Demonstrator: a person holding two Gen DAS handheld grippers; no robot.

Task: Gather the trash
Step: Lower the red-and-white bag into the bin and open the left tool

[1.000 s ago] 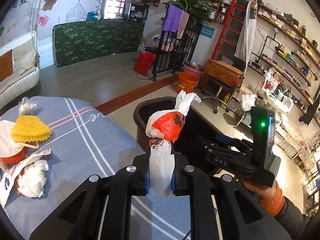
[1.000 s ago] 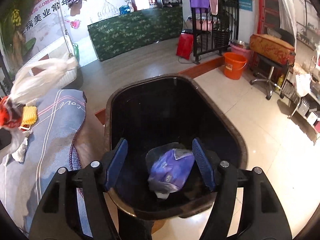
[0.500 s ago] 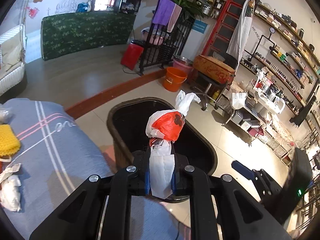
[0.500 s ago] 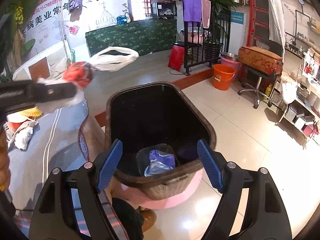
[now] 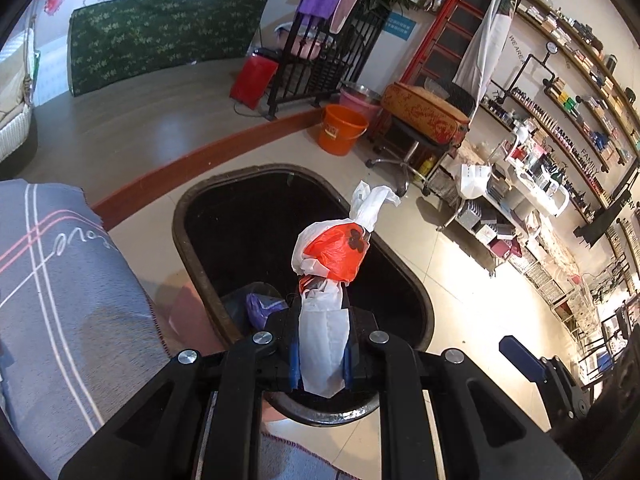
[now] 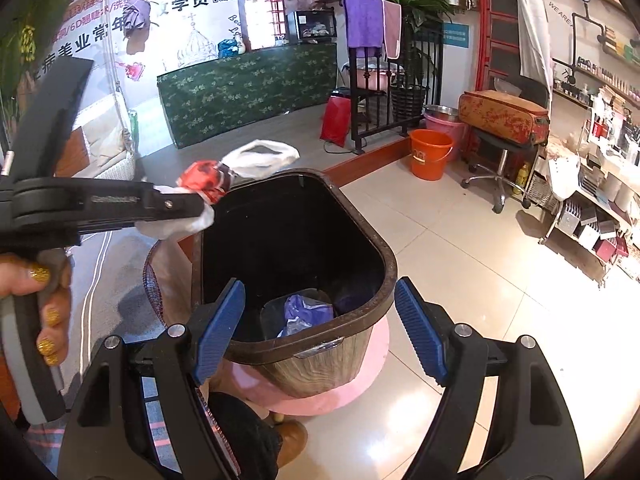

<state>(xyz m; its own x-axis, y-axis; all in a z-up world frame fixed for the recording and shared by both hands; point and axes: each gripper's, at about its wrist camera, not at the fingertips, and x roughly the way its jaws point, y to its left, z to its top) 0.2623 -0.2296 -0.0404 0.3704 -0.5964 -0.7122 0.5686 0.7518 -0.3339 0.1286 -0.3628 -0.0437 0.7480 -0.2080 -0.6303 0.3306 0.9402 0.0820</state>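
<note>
My left gripper [image 5: 320, 354] is shut on a knotted white and red plastic trash bag [image 5: 334, 258], held over the near edge of the black trash bin [image 5: 192, 236]. In the right wrist view the left gripper [image 6: 188, 204] holds the bag [image 6: 208, 180] level with the bin's left rim [image 6: 390, 276]. Purple crumpled trash [image 6: 306, 312] in a clear container lies at the bin's bottom; it also shows in the left wrist view [image 5: 260, 306]. My right gripper [image 6: 320, 332] is open and empty, low in front of the bin.
A grey striped cloth covers the table [image 5: 52, 280] left of the bin. A pink stool [image 6: 340, 384] sits under the bin. An orange bucket [image 5: 340, 128], a chair with a red case [image 5: 424, 112] and low shelves [image 5: 500, 216] stand on the tiled floor beyond.
My left gripper has carried the bag rightward from above the table to over the bin. My right gripper has drawn back and risen from inside the bin mouth, still open.
</note>
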